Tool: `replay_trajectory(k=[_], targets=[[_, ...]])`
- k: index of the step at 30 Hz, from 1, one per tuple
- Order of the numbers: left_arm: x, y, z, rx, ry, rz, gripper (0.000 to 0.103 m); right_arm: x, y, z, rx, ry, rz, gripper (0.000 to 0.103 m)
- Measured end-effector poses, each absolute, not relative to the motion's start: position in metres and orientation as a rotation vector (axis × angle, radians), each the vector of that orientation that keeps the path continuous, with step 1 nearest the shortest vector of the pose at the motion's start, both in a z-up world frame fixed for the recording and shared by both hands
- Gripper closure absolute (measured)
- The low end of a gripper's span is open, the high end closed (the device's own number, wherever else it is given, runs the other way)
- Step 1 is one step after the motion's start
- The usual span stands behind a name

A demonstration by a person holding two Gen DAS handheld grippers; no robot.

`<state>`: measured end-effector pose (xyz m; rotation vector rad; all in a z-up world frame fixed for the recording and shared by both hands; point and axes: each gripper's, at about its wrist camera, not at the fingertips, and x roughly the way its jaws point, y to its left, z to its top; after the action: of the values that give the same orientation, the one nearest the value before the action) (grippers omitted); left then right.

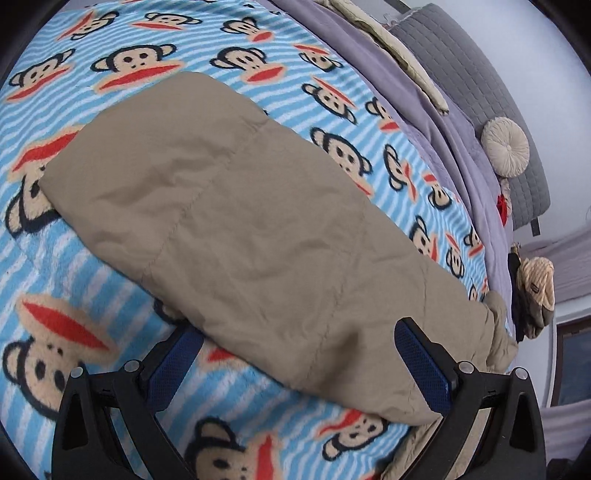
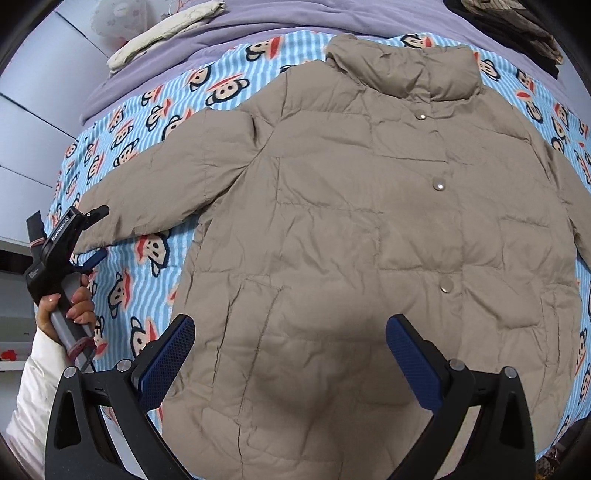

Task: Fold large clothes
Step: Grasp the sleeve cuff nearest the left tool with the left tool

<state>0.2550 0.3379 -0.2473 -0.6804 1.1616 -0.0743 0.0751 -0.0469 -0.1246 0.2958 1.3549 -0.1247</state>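
Right wrist alone shows the jacket [image 2: 369,229] collar and snaps.

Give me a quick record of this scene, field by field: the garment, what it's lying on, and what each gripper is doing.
garment: tan puffer jacket, spread flat, front up, snaps closed, collar away from the camera
sleeve: one sleeve stretched out sideways
surface: blue striped monkey-print blanket over a purple bedsheet
left gripper: open, fingers either side of the sleeve cuff, not closed on it
right gripper: open, above the jacket's lower hem
hand: holds the left gripper's handle
fold progress: none visible yet
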Motion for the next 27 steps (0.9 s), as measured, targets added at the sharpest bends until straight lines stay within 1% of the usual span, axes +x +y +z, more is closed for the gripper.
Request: replay_trajectory(k=[5, 6, 7, 8, 9, 10, 11, 12, 13, 14, 15, 16, 17, 18, 19, 23, 27], targets=[[0.274, 0.349, -0.254, -0.712, 1.119, 0.009, 0.000, 0.114, -0.035, -0.129, 0.285, 1.306, -0.075, 0.000], [0.276, 0.350, -0.256, -0.712, 1.115, 0.032, 0.002, 0.122, -0.033, -0.130, 0.290, 1.296, -0.061, 0.000], [0.277, 0.351, -0.257, -0.709, 1.112, 0.059, 0.010, 0.131, -0.031, -0.131, 0.299, 1.286, -0.047, 0.000], [0.276, 0.353, -0.258, -0.698, 1.111, 0.088, 0.023, 0.139, -0.028, -0.133, 0.307, 1.280, -0.038, 0.000], [0.277, 0.354, -0.258, -0.682, 1.109, 0.110, 0.031, 0.148, -0.025, -0.135, 0.314, 1.273, -0.027, 0.000], [0.278, 0.354, -0.258, -0.667, 1.103, 0.112, 0.053, 0.155, -0.023, -0.137, 0.322, 1.262, -0.014, 0.000], [0.279, 0.355, -0.258, -0.663, 1.100, 0.090, 0.079, 0.163, -0.020, -0.139, 0.328, 1.250, -0.003, 0.000], [0.282, 0.356, -0.258, -0.680, 1.096, 0.047, 0.089, 0.170, -0.017, -0.142, 0.332, 1.243, 0.003, 0.000], [0.281, 0.359, -0.257, -0.697, 1.090, 0.019, 0.094, 0.176, -0.015, -0.145, 0.338, 1.240, 0.006, 0.000], [0.282, 0.360, -0.253, -0.696, 1.085, 0.007, 0.094, 0.182, -0.013, -0.149, 0.348, 1.241, 0.008, 0.002], [0.281, 0.361, -0.247, -0.685, 1.071, -0.006, 0.094, 0.187, -0.011, -0.153, 0.361, 1.240, 0.017, 0.009], [0.280, 0.361, -0.239, -0.674, 1.053, -0.021, 0.095, 0.191, -0.009, -0.157, 0.371, 1.235, 0.027, 0.035], [0.276, 0.361, -0.229, -0.666, 1.032, -0.040, 0.095, 0.195, -0.007, -0.162, 0.374, 1.235, 0.043, 0.055], [0.274, 0.360, -0.219, -0.652, 1.010, -0.059, 0.095, 0.200, -0.005, -0.169, 0.382, 1.246, 0.065, 0.088], [0.273, 0.357, -0.207, -0.634, 0.989, -0.079, 0.095, 0.204, -0.005, -0.177, 0.399, 1.258, 0.080, 0.092], [0.270, 0.337, -0.156, -0.548, 0.892, -0.164, 0.095, 0.215, -0.006, -0.207, 0.457, 1.275, 0.089, 0.093], [0.262, 0.300, -0.108, -0.497, 0.821, -0.277, 0.095, 0.218, -0.011, -0.234, 0.498, 1.310, 0.081, 0.093]])
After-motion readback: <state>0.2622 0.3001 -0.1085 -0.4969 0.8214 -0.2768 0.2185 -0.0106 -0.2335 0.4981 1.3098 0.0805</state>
